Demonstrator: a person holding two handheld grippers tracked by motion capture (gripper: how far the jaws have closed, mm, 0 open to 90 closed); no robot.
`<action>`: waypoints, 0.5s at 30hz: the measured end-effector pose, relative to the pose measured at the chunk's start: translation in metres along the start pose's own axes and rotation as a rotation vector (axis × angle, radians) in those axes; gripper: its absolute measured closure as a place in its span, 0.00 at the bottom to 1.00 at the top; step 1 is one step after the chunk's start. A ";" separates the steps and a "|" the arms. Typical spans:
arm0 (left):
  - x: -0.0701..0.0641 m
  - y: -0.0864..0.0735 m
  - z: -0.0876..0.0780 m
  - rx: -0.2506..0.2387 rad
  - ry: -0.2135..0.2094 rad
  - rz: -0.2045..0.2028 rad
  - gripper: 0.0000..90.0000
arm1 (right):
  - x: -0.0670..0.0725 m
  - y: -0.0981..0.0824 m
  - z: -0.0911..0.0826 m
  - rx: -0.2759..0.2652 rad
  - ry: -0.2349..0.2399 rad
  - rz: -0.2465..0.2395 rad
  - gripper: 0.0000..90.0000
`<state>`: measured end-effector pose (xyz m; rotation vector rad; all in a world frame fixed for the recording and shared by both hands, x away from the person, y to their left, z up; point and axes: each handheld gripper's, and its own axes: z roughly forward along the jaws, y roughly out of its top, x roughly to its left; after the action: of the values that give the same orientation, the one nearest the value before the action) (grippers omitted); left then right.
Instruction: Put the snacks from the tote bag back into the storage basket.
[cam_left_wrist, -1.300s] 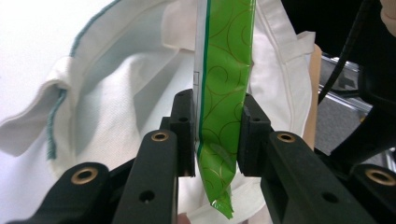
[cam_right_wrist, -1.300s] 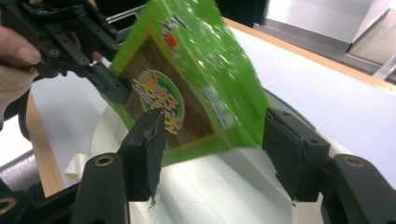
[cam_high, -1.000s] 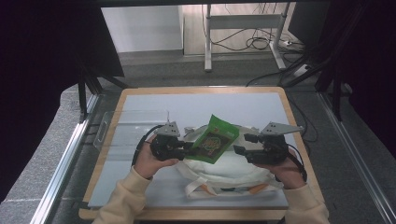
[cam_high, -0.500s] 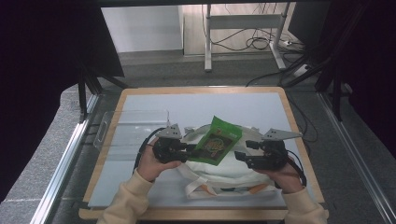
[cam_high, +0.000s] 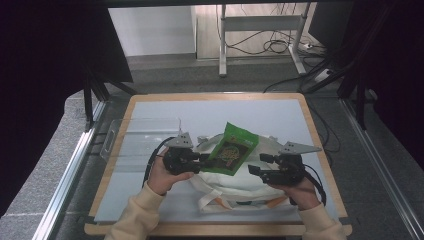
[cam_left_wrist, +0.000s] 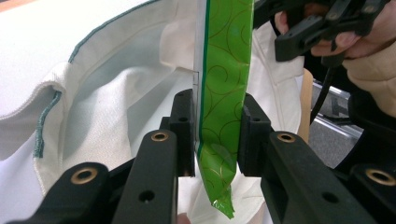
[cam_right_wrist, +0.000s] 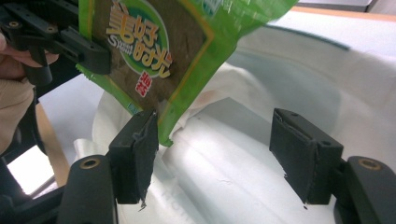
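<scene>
A green snack packet hangs tilted above a white cloth bag on the table. My left gripper is shut on the packet's left edge. In the left gripper view the black pads press both faces of the packet, with my left gripper over the bag's open mouth. My right gripper stands open at the bag's right side. In the right gripper view my right gripper has its jaws wide apart over the bag cloth. The packet's lower corner sits beside its left pad.
A clear plastic tray lies on the table's left part. The bag's handles trail toward the front wooden edge. Bare grey mat stretches behind the bag.
My right gripper has sunk a little toward the bag. The left gripper and the packet have stayed where they were.
</scene>
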<state>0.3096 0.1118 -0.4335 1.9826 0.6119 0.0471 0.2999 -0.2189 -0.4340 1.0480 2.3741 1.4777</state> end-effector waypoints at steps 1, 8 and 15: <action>0.000 0.000 0.000 -0.002 -0.005 -0.001 0.81 | 0.000 -0.001 0.002 -0.001 0.007 -0.001 0.36; -0.001 0.001 -0.002 -0.022 -0.022 -0.002 0.81 | 0.008 -0.004 0.015 0.003 0.054 -0.012 0.36; -0.006 0.005 -0.008 -0.064 -0.058 0.004 0.81 | 0.013 -0.003 0.023 -0.011 0.097 -0.017 0.36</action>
<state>0.3039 0.1137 -0.4240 1.9163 0.5627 0.0114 0.2993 -0.1951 -0.4455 0.9725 2.4299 1.5677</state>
